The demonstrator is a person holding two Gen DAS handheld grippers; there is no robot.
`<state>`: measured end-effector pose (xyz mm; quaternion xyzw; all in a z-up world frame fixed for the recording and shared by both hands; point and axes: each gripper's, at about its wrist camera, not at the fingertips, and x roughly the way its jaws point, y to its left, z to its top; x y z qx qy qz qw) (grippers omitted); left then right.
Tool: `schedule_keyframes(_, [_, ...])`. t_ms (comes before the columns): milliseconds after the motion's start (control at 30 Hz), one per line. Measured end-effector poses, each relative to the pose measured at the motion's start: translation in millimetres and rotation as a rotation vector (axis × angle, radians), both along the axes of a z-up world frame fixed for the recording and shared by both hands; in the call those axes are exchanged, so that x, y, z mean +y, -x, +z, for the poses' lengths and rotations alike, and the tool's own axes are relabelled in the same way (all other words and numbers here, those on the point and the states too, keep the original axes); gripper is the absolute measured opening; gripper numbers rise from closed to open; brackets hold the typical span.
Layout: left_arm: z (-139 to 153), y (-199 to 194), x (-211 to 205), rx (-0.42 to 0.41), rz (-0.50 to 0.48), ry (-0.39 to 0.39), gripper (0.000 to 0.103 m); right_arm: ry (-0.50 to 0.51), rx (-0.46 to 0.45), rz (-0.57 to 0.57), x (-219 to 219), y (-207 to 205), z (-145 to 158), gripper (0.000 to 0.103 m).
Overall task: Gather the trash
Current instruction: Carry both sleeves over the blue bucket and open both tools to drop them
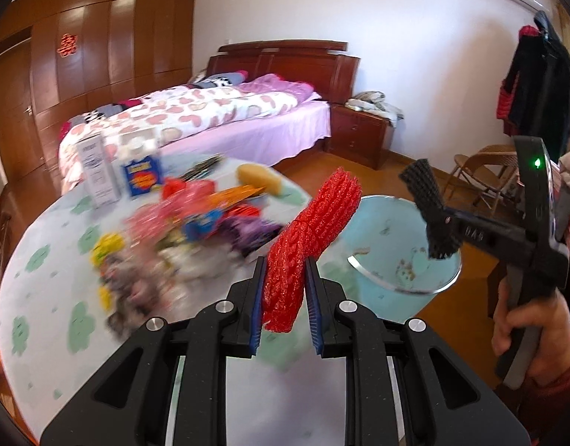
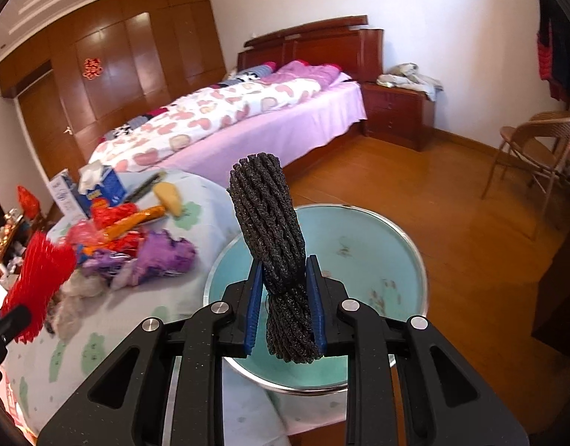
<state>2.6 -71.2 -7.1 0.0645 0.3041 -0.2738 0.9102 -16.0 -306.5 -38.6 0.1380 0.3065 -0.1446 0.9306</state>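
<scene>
My left gripper [image 1: 284, 285] is shut on a red foam net sleeve [image 1: 314, 238], held above the table's right edge, beside a light blue basin [image 1: 381, 223]. My right gripper [image 2: 285, 297] is shut on a black foam net sleeve [image 2: 274, 238], held over the basin [image 2: 363, 249]. The right gripper [image 1: 439, 239] with its black sleeve [image 1: 426, 193] also shows in the left wrist view, over the basin's right side. The red sleeve [image 2: 36, 278] shows at the left of the right wrist view. A pile of colourful trash [image 2: 136, 245] lies on the table.
The round table [image 1: 43, 271] has a pale cloth with green prints and carries boxes [image 1: 140, 174] at its far side. Behind are a bed [image 2: 229, 119], a nightstand [image 2: 400, 115], a wooden wardrobe [image 2: 110, 67] and a wicker chair [image 2: 537, 152] on the wood floor.
</scene>
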Motion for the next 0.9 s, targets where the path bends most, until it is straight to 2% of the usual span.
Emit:
schedule_keyframes(200, [-12.8,-22.8,-52.6,0.054,-0.049,-0.006,0.02,-0.004,0.053,-0.046,-17.0,-4.3,-12.8,0.025])
schedule_keyframes(433, [-21.2,-41.0,-109.5,0.074,-0.116,-0.012,0.02,-0.026,0.084,-0.093,-34.9,-5.0,-23.6,0.026])
schedule_keyframes(500, [-26.3,-42.3,-122.2,0.09,-0.132,-0.012,0.021,-0.032,0.093,-0.098,-37.6,-6.6,-26.4,0.03])
schedule_keyframes(533, [-29.0,-44.4,-128.8,0.102,-0.137,-0.014,0.022,-0.036,0.096,-0.099,-38.6,-7.2,-27.1,0.038])
schedule_keyframes(567, [-32.4,-46.5,-134.1,0.115,-0.137,-0.021,0.026,-0.042,0.1,-0.104,-39.9,-7.3,-28.0,0.05])
schedule_keyframes(633, [-38.4,-50.3,-136.4,0.14,-0.131,-0.029,0.032,-0.051,0.101,-0.129,-43.6,-5.6,-28.9,0.057])
schedule_keyframes(700, [-38.6,-51.8,-131.1,0.145,-0.118,-0.022,0.045,-0.054,0.094,-0.142,-46.1,-3.6,-27.2,0.058])
schedule_keyframes(900, [-34.0,-51.0,-105.1,0.112,-0.03,-0.024,0.065,-0.033,0.051,-0.183,-44.7,6.5,-20.8,0.07])
